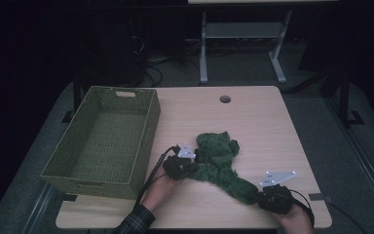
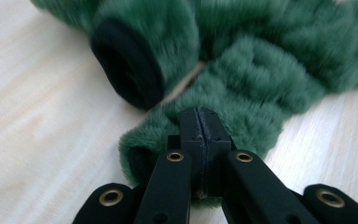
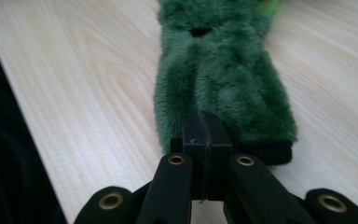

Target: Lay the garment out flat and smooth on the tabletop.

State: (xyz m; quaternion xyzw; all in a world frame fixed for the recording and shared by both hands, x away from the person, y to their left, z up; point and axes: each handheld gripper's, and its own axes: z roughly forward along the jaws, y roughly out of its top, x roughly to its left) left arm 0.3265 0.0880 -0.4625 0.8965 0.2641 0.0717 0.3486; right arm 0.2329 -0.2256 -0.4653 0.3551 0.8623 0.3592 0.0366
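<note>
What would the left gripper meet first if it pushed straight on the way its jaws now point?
Probably the green fleece garment itself: the left gripper is shut on its edge, and more green pile lies directly ahead, beside a black-lined cuff.

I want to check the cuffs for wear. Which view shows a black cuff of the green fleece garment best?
The left gripper view: a black cuff faces the camera, its round opening plain beside the green garment. The right gripper view shows a cuff edge-on, as a dark strip. In the high view the cuffs are too small to tell.

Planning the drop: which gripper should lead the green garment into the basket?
Left, probably. The left gripper grips the green fleece garment right beside the basket; the right gripper pinches a sleeve cuff farther away.
</note>
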